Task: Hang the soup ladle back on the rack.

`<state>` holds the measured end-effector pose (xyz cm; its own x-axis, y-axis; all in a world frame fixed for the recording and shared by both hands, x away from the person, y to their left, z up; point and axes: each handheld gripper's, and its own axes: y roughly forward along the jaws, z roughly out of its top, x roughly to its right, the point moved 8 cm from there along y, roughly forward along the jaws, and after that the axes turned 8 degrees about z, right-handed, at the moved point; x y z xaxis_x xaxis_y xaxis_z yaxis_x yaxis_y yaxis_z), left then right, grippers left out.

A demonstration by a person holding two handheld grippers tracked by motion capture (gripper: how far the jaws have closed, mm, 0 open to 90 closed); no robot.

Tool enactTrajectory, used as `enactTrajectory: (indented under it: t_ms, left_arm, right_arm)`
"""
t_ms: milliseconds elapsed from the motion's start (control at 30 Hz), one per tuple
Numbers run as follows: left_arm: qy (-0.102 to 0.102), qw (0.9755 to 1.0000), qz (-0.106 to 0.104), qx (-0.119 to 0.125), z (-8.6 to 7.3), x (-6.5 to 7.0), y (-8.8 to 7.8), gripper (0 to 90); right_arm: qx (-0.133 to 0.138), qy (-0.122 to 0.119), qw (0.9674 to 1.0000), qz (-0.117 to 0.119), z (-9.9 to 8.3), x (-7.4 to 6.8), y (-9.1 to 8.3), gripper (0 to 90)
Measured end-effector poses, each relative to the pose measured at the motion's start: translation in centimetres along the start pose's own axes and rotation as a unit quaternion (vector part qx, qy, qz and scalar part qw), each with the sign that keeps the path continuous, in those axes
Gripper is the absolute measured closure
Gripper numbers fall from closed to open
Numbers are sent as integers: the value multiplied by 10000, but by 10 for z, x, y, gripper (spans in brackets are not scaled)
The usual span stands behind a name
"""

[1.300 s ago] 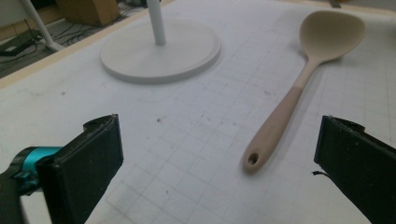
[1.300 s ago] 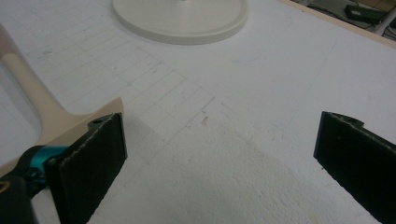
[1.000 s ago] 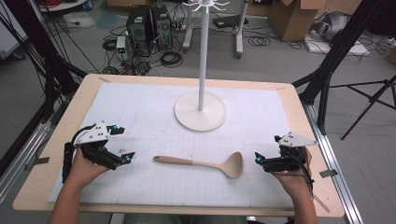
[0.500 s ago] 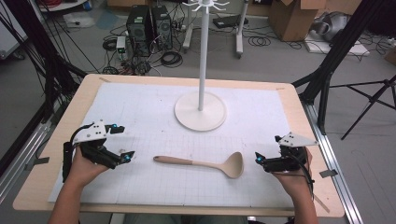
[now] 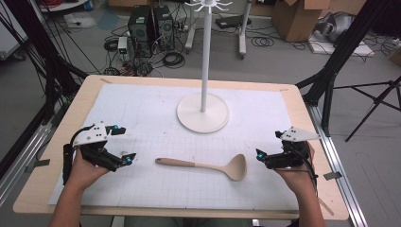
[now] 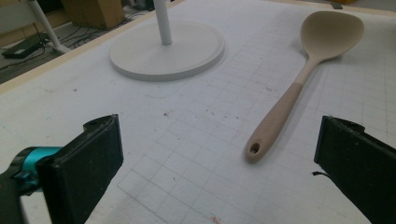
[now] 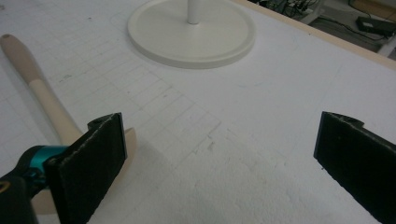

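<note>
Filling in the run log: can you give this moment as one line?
left gripper: open, empty, near handle end | right gripper: open, empty, beside bowl | ladle: flat on mat, untouched | stand: upright behind

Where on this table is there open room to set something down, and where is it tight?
The white mat lies bare left of the stand base, and again between that base and the right tool. The near strip under the ladle is free too. It is tightest along the ladle, flanked by the left tool and the right one.
</note>
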<state>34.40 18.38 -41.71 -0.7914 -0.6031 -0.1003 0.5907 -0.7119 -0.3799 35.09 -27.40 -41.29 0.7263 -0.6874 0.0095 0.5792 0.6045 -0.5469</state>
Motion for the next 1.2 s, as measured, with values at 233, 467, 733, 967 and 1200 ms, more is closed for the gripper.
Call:
enactTrajectory:
  t_ms: [233, 467, 733, 967, 1200]
  left_arm:
    - [35, 10000, -14, 4, 1, 2, 1, 17]
    - [79, 10000, -45, -9, 1, 4, 2, 17]
    - [94, 9999, -40, 1, 1, 4, 2, 17]
    - [108, 9999, -46, -24, 1, 5, 4, 17]
    - [114, 9999, -3, -35, 0, 4, 4, 17]
  right_arm:
    - [29, -232, 9992, 326, 31, -11, 10, 11]
    - [-163, -533, 9965, 629, 52, -31, 30, 11]
    - [-496, -856, 9904, 969, 64, -56, 55, 11]
    - [-817, -1130, 9820, 1270, 73, -78, 77, 11]
    - [-1399, -1494, 9680, 1450, 69, -96, 106, 10]
